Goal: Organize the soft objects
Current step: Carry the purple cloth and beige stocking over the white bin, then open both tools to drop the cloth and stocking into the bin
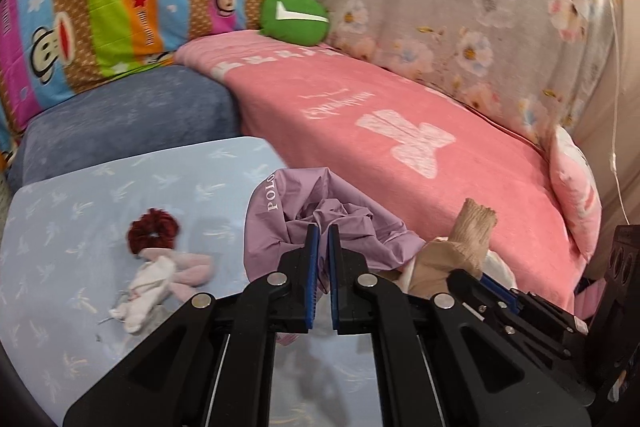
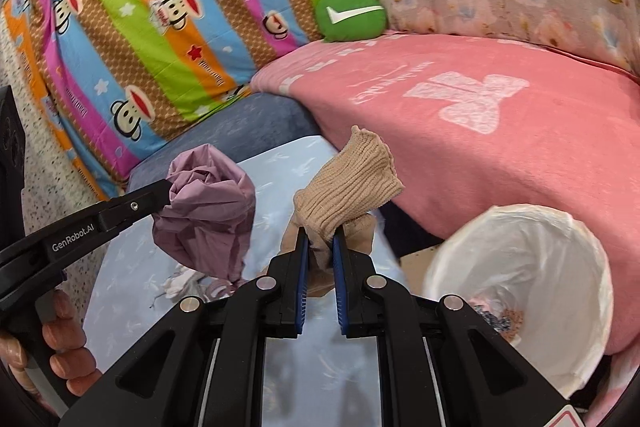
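Observation:
My left gripper [image 1: 323, 233] is shut on a crumpled purple cloth [image 1: 296, 211] printed with "POLO", held above the light blue sheet [image 1: 80, 227]. The right wrist view shows that same purple cloth [image 2: 208, 211] bunched at the left gripper's tip [image 2: 168, 193]. My right gripper [image 2: 320, 237] is shut on a beige ribbed sock [image 2: 348, 183], lifted off the sheet; the beige sock [image 1: 472, 227] also shows at the right of the left wrist view. A dark red scrunchie [image 1: 154, 230] and a white and pink cloth bundle [image 1: 160, 275] lie on the sheet at the left.
A bin lined with a white bag [image 2: 520, 291] stands at the lower right, with small scraps in its bottom. A pink blanket [image 1: 400, 131] covers the bed behind. A green round cushion [image 1: 294, 13], striped cartoon bedding [image 2: 140, 27] and a blue pillow [image 1: 132, 123] sit at the back.

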